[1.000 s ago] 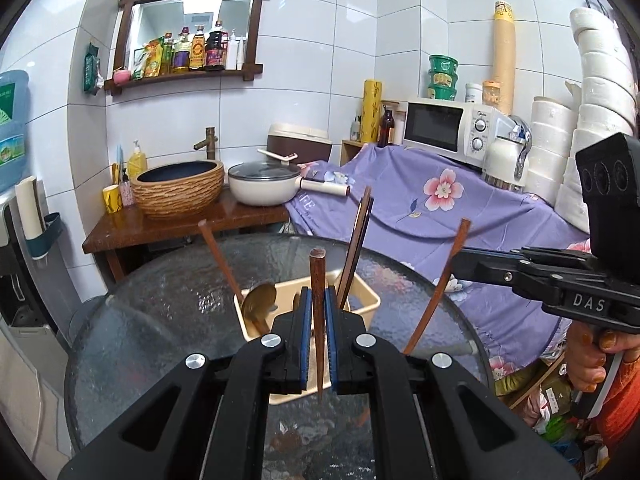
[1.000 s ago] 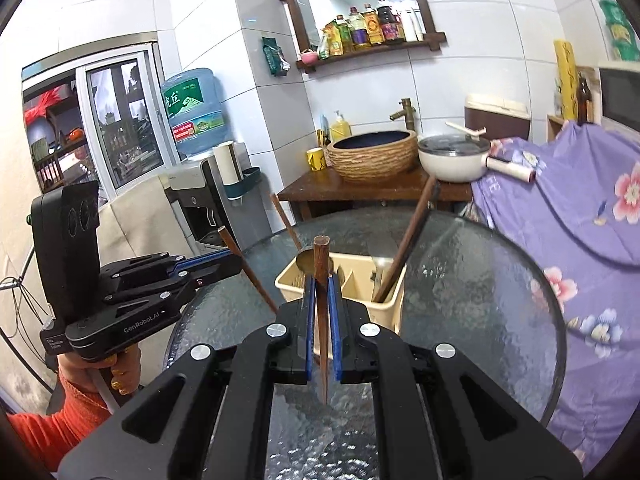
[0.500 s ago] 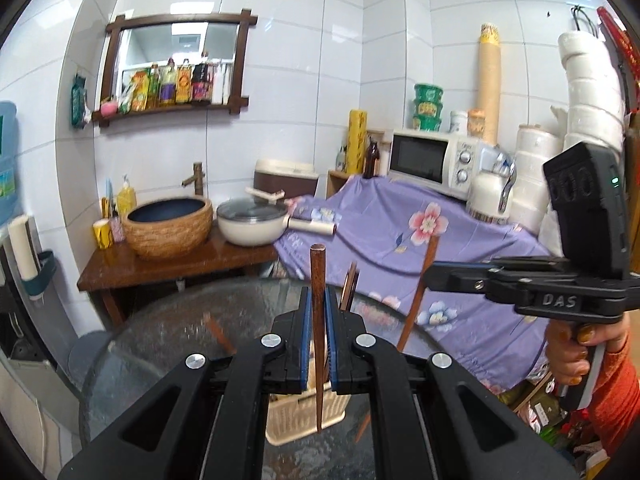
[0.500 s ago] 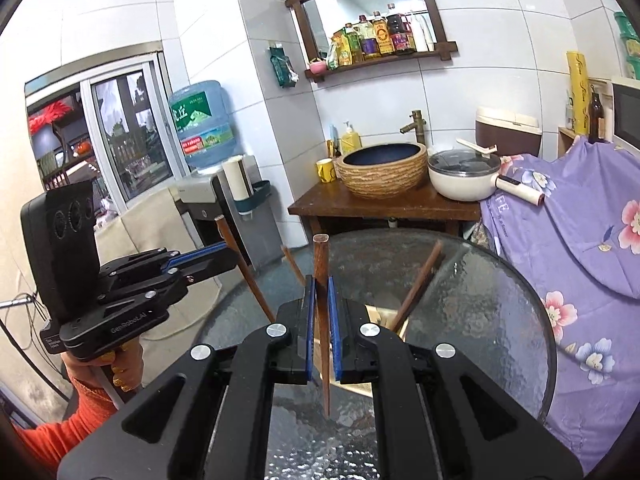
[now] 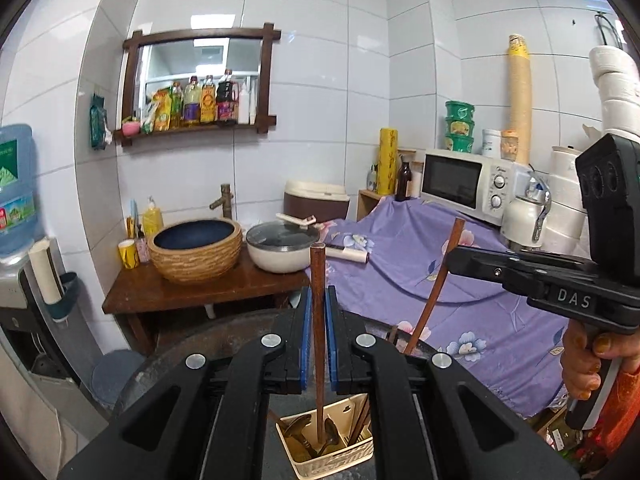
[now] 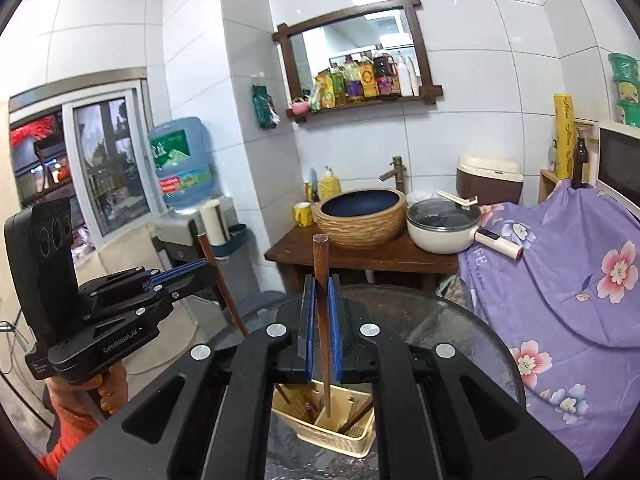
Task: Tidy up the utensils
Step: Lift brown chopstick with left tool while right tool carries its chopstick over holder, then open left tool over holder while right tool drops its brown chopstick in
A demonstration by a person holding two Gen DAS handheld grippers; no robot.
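My left gripper [image 5: 317, 300] is shut on a brown wooden chopstick [image 5: 318, 280] held upright, its lower tip above the cream utensil basket [image 5: 332, 466] far below. My right gripper [image 6: 321, 292] is shut on a second wooden chopstick [image 6: 321, 264], also upright, its tip over the same basket [image 6: 320, 436]. The basket holds spoons [image 5: 300, 430] and other chopsticks and stands on the round glass table [image 6: 452, 324]. Each gripper shows in the other's view: the right one [image 5: 454, 258] with its chopstick at the right, the left one [image 6: 208, 270] at the left.
A wooden side table [image 5: 200, 288] behind carries a woven basin [image 5: 196, 248] and a white pot [image 5: 282, 250]. A purple flowered cloth [image 5: 420, 264] covers the counter with a microwave [image 5: 464, 186]. A water dispenser [image 6: 182, 168] stands at the left.
Both grippers have risen well above the table with their chopsticks. The basket has dropped from mid-frame to far below the fingers in both views.
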